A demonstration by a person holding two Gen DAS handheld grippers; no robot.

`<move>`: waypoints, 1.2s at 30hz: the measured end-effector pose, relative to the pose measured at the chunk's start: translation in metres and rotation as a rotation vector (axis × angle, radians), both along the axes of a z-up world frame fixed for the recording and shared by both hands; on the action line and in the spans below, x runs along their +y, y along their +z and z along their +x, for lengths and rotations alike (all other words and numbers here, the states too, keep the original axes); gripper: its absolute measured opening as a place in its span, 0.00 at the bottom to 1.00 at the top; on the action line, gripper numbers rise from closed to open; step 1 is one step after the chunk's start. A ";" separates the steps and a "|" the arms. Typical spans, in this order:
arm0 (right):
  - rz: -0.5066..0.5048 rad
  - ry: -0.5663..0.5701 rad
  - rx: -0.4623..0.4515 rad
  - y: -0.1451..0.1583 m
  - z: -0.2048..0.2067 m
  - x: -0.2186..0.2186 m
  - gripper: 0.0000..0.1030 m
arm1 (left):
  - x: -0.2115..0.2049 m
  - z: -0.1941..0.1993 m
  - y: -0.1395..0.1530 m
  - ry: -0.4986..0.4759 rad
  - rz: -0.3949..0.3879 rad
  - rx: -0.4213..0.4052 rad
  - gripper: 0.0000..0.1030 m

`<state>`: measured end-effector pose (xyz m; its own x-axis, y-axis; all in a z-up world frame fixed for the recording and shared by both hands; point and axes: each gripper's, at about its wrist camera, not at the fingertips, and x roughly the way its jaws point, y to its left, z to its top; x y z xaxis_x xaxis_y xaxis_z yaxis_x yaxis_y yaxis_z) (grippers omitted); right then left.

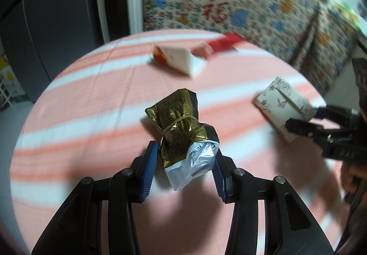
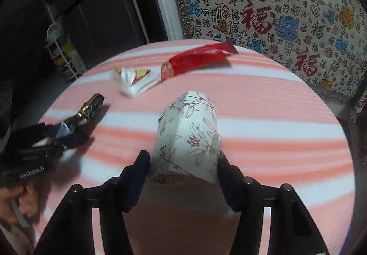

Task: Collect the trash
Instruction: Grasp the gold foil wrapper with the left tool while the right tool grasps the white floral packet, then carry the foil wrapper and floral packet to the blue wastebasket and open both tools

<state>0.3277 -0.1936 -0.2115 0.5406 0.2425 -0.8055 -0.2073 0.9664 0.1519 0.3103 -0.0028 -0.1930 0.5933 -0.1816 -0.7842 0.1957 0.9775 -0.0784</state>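
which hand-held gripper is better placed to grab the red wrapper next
Neither is free: the left holds the gold wrapper, the right the floral box. The red wrapper lies nearer the right.

On the table (image 2: 275,103), the wrapper (image 1: 183,131) is held between the left gripper (image 1: 185,163) fingers, the box (image 2: 188,133) between the right gripper (image 2: 183,163) fingers. Behind them, a carton (image 2: 135,80) is seen, with a sachet (image 2: 201,57) just beside it on the right.

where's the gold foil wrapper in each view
Left wrist: gold foil wrapper at centre, between the left hand-held gripper fingers.
Right wrist: gold foil wrapper at left, small, by the same gripper.
Shared landmark: red wrapper at the table's far edge.
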 end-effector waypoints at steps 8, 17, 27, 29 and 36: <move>-0.102 0.043 -0.035 0.008 -0.097 -0.007 0.69 | -0.018 -0.063 -0.018 0.038 0.090 0.026 0.92; -0.140 -0.014 -0.028 -0.006 -0.081 0.001 0.83 | -0.012 -0.041 -0.022 0.078 0.084 0.037 1.00; -0.133 -0.017 0.017 -0.005 -0.082 0.002 0.87 | -0.003 -0.041 -0.018 0.035 0.029 0.045 1.00; -0.050 -0.005 0.048 0.004 -0.082 -0.004 0.87 | 0.005 -0.043 -0.013 0.043 -0.034 0.040 0.99; -0.102 0.034 0.111 0.021 -0.064 0.007 0.85 | -0.011 -0.040 -0.001 -0.056 -0.019 0.053 0.83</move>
<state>0.2634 -0.1869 -0.1900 0.4393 0.1729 -0.8815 -0.2278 0.9707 0.0768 0.2699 -0.0138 -0.1940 0.5394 -0.2290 -0.8103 0.2451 0.9633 -0.1090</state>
